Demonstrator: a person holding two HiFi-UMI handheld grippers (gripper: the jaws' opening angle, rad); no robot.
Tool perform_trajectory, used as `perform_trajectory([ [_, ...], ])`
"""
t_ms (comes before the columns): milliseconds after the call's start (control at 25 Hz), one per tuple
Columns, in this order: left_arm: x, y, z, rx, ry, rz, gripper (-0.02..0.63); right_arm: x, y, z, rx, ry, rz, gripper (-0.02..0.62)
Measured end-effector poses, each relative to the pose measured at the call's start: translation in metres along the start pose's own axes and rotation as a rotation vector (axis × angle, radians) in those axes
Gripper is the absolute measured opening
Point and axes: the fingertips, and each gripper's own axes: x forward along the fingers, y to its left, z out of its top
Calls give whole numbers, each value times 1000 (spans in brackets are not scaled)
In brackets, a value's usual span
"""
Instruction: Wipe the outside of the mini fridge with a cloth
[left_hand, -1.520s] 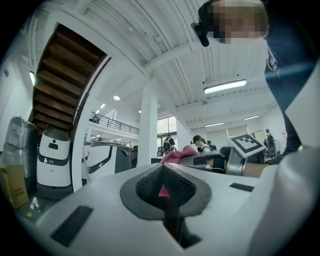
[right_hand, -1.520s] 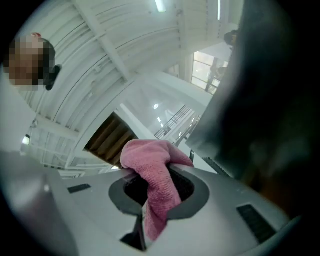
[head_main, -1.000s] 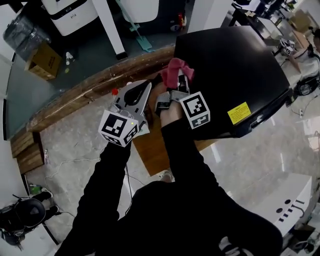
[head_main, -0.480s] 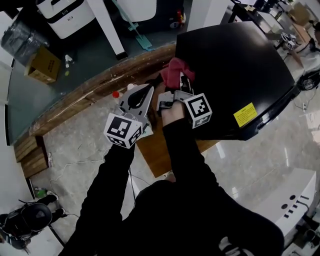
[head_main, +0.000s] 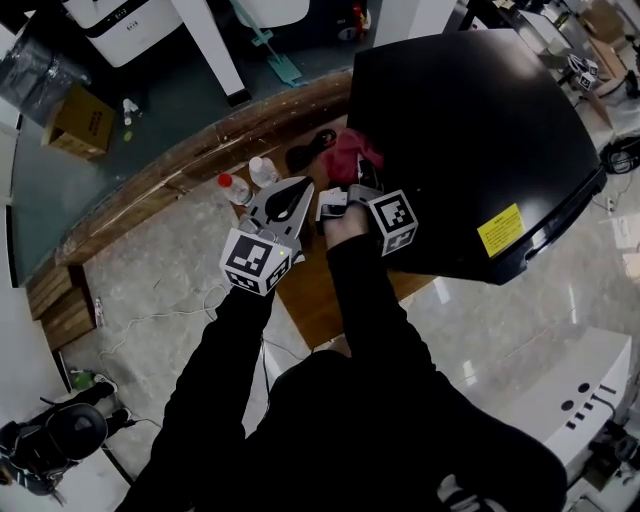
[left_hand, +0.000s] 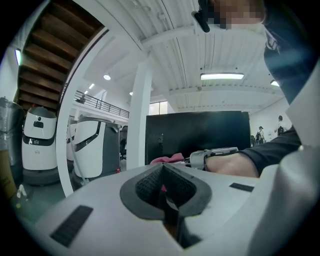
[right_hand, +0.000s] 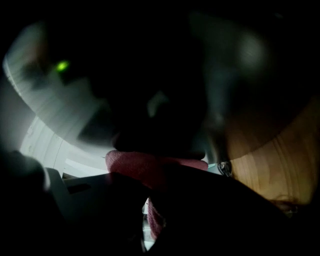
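The black mini fridge fills the upper right of the head view. My right gripper is shut on a pink cloth and holds it against the fridge's left side. The right gripper view is dark, with the cloth bunched between the jaws of the right gripper. Just left of it, my left gripper is shut with nothing in it. In the left gripper view the left gripper points at the fridge, the cloth and the person's right hand.
Two small bottles stand on the floor beside a long wooden ledge. The fridge rests on a wooden board. A dark object lies near the cloth. White robots and a white pillar stand beyond.
The right gripper has slid the cloth a little down the fridge's left side toward me. The left gripper stayed close beside it. The bottles have come into view.
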Motion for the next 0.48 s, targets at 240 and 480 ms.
perform_trajectory([
  [240,3,-1,-47,-23,71,-2,6,6,-55,-2,29,10,-60,57],
  [480,8,0,-89,-36,142,0,6,8,-99,-4,25,16,-123,57],
])
